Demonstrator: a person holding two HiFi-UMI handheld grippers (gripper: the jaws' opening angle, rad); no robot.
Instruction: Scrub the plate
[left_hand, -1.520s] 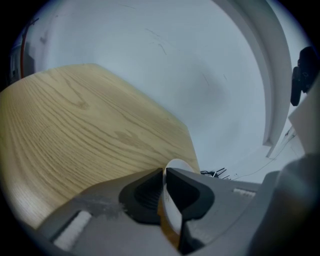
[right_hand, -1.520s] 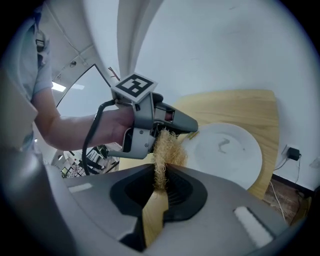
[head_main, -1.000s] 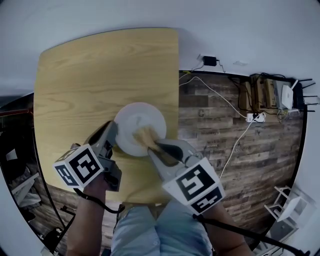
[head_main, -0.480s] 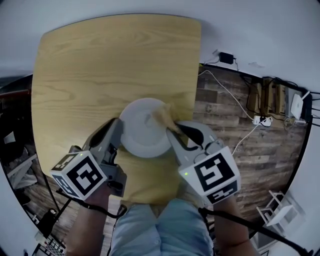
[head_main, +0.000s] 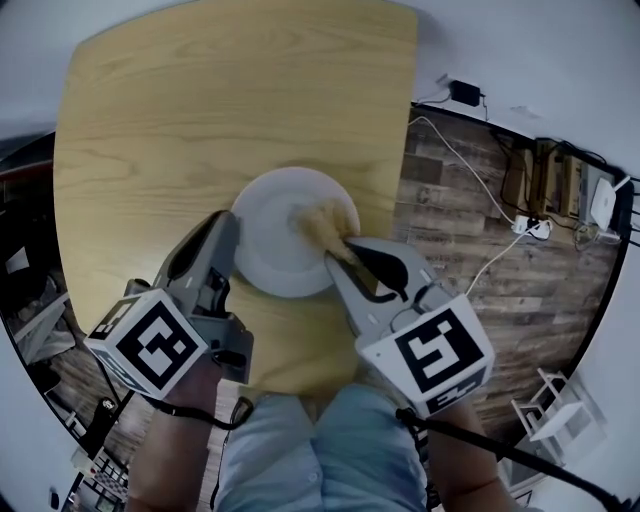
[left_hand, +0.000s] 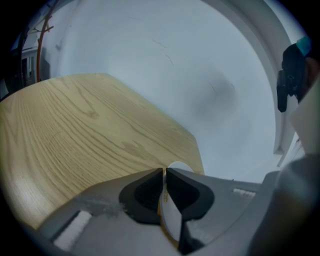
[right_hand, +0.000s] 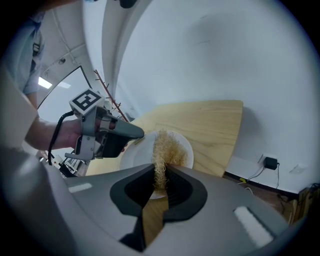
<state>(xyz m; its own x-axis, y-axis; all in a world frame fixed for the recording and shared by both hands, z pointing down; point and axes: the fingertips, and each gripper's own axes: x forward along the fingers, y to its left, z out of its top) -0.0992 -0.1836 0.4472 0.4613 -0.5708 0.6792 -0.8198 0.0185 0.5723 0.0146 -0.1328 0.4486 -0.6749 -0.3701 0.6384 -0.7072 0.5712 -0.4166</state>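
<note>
Where the plate (head_main: 275, 250) sits: on the wooden table (head_main: 200, 110), near its front edge.
Left gripper (head_main: 228, 232): jaws narrow, pinching the plate's left rim.
Right gripper (head_main: 337, 262): jaws clamped on a tan fibre scrubber (head_main: 318, 222).
Scrubber: tuft touching the plate's right half.

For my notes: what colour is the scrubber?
The scrubber is straw-tan; the right gripper view shows it best.

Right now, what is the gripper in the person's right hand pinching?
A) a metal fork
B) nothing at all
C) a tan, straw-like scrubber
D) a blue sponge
C: in the right gripper view, the right gripper has its jaws closed on a tan fibrous scrubber, whose tuft spreads over the white plate.
</note>
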